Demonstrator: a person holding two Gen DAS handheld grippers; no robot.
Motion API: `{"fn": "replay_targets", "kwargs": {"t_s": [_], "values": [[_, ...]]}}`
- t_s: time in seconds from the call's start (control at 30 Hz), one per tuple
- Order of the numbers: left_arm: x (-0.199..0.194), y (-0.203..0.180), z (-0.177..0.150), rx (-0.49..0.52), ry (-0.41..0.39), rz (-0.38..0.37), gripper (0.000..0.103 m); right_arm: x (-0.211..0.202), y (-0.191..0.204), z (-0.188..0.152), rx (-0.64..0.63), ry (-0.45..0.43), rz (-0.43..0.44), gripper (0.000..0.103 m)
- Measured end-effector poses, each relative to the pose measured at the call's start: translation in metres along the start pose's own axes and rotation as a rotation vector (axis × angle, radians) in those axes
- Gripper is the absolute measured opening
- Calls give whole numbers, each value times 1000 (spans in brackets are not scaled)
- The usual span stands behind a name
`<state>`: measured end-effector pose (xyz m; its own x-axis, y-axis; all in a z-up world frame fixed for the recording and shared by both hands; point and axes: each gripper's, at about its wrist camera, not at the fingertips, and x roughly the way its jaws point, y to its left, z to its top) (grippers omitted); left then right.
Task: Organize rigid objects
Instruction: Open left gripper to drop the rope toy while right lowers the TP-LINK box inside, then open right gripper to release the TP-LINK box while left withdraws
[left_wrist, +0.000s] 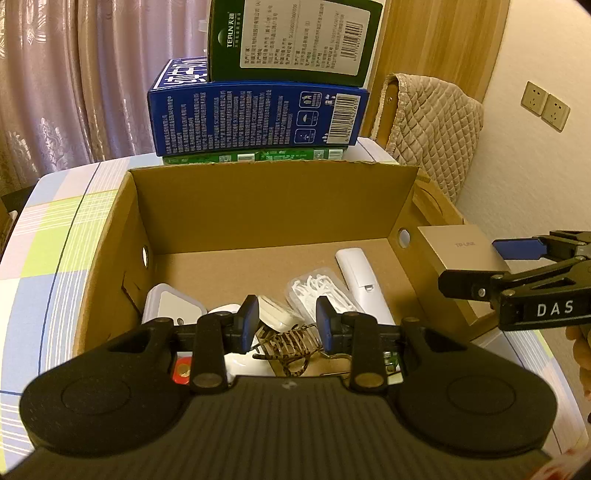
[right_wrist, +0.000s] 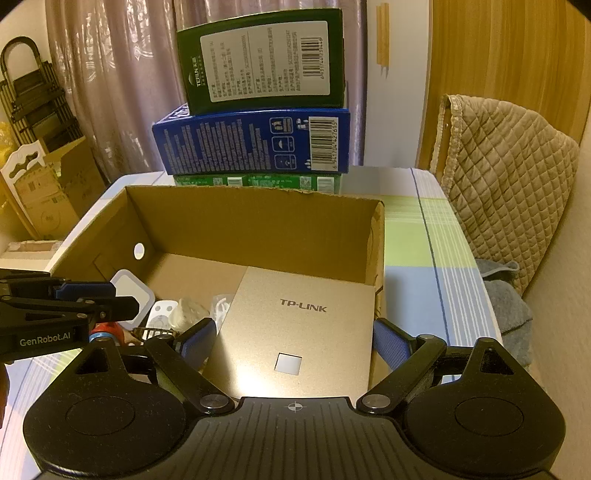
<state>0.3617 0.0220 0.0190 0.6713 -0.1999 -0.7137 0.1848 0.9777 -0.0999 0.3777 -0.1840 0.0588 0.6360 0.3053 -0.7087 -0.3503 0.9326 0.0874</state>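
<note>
Fingers of the left gripper (left_wrist: 286, 325) stand close together with nothing between the pads; they hover over the near end of the cardboard box (left_wrist: 273, 199), pointing steeply down. Directly beneath and just ahead of them lies a brown striped hair claw (left_wrist: 291, 345). Left of it sits a white lidded container (left_wrist: 171, 308); further in are a clear case of floss picks (left_wrist: 319, 291) and a white remote (left_wrist: 364, 282) whose long axis runs away from the viewer.

To the right, the right gripper (right_wrist: 293, 341) stands wide, one blue pad on each side edge of the gold TP-LINK box (right_wrist: 299, 332). The pads appear to press the box and carry it, though contact is not fully visible. That box is tilted over the right-hand wall of the carton, far edge inside, near edge towards the gripper. Judged next move: lower it forward into the bare floor at the carton's right rear; the wall beneath it and the remote are the obstructions.

Behind the carton, stacked green and blue cartons (right_wrist: 255, 144) stand clear
</note>
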Motion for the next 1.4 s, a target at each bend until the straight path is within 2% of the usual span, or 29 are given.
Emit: {"fn": "replay_targets", "kwargs": {"t_s": [0.63,0.9,1.0,1.07,1.2,1.23,1.4], "values": [[-7,-2,0,7,-7,1,28,-3,-2,-1,39,-4,17,88],[-21,-5,2,6,-19,12,32,-15,2,0,36,-11,6,88],[-31,-6,3,1,-29,20,39,-25,6,0,28,-17,7,88],[-41,-7,4,-7,-35,21,52,-35,9,1,30,-21,8,88],[-65,-10,3,-18,-59,26,69,-57,15,0,34,-33,11,88],[-72,-10,2,-27,-66,29,76,-64,17,-2,36,-38,13,88],[-110,-7,-3,-83,-98,40,87,-99,27,-5,36,-56,22,88]]}}
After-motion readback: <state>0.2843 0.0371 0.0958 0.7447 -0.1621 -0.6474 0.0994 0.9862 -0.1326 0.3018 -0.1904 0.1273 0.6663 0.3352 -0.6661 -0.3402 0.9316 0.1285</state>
